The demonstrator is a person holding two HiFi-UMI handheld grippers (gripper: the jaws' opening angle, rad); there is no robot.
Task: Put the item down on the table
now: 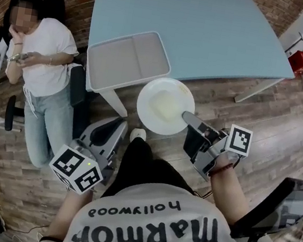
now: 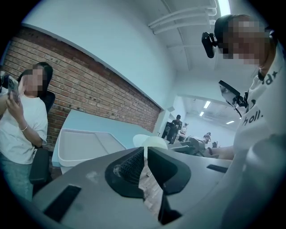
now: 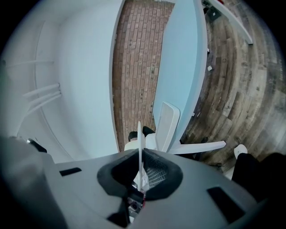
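A round white plate point(image 1: 164, 105) hangs in the air above the wood floor, just short of the pale blue table point(image 1: 212, 30). My right gripper point(image 1: 189, 118) is shut on the plate's right rim. In the right gripper view the plate point(image 3: 139, 143) shows edge-on as a thin white line between the jaws of the right gripper point(image 3: 140, 156). My left gripper point(image 1: 117, 126) is low at the left, shut and holding nothing. In its own view the left gripper point(image 2: 145, 151) has its jaws closed together, with the plate point(image 2: 154, 142) just beyond them.
A white rectangular tray point(image 1: 128, 59) sits on the table's near left corner, partly overhanging the edge. A person point(image 1: 40, 64) in a white shirt sits at the left by the brick wall. A red stool point(image 1: 301, 60) stands far right. Dark equipment point(image 1: 280, 214) is at the lower right.
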